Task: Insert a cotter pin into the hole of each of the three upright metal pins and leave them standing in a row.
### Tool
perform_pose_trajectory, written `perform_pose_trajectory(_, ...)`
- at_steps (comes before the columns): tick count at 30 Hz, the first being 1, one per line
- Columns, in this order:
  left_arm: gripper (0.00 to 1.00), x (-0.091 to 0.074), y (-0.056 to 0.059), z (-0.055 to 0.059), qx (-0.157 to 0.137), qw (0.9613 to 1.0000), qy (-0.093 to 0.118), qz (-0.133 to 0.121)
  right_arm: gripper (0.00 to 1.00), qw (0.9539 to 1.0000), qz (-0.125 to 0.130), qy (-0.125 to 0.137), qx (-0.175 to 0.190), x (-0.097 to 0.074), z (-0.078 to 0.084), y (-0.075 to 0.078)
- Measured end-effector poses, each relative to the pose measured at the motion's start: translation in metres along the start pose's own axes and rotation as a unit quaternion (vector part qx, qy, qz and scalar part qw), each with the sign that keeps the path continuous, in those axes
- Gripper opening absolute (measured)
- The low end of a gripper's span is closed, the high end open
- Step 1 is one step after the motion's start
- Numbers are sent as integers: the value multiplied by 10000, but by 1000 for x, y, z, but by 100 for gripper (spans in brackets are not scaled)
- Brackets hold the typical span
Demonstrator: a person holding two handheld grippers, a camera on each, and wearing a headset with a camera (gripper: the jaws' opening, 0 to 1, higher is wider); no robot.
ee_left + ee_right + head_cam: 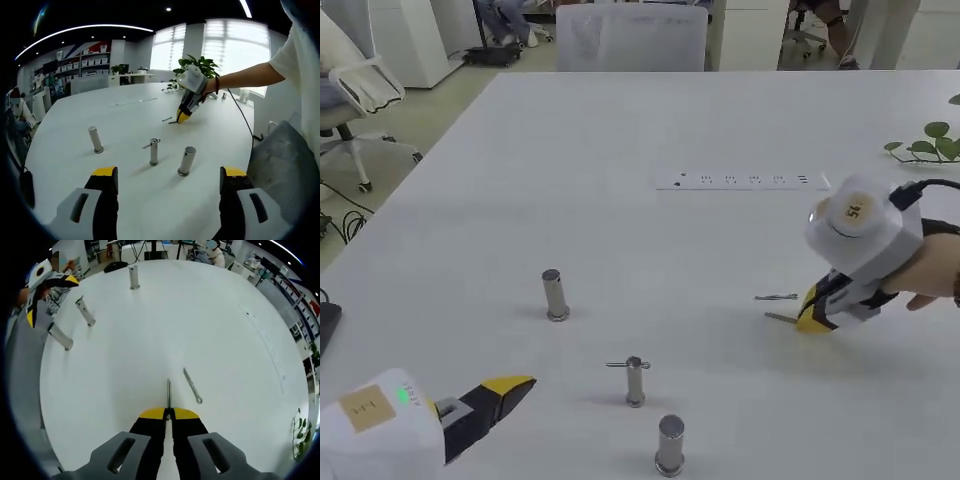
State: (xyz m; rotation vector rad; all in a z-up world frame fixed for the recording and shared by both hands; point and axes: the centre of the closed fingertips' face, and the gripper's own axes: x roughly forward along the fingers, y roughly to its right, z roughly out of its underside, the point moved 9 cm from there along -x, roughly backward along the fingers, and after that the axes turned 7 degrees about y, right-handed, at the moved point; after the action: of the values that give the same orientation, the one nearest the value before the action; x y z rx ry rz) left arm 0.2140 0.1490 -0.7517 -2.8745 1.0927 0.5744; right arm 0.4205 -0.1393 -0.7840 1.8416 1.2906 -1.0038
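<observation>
Three upright metal pins stand on the white table: a bare one (556,295) at the left, a middle one (635,380) with a cotter pin through its hole, and a bare near one (670,445). My right gripper (808,320) rests low on the table at the right, shut on a cotter pin (169,391) that sticks out ahead of its tips. A second cotter pin (192,385) lies loose just beside it. My left gripper (168,174) stands open short of the pins (154,151), holding nothing.
A white power strip (740,181) lies across the table's far middle. Plant leaves (930,145) reach in at the right edge. Office chairs (350,90) stand off the table's left side. Bare tabletop separates the pins from the right gripper.
</observation>
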Motion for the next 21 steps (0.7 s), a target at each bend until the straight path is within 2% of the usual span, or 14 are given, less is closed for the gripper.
perform_pose_trajectory(8, 82, -4, 0, -1, 16, 10000, -4, 7, 4, 9999, 11, -82, -146, 1, -2, 0)
perform_pose_trajectory(19, 82, -5, 0, -2, 39, 10000, -16, 8, 3, 9997, 87, 63, -203, 0, -1, -1)
perform_pose_trajectory(21, 81, -5, 0, -4, 36, 10000, 6, 3, 3, 9994, 110, 78, -308, -1, -1, -2)
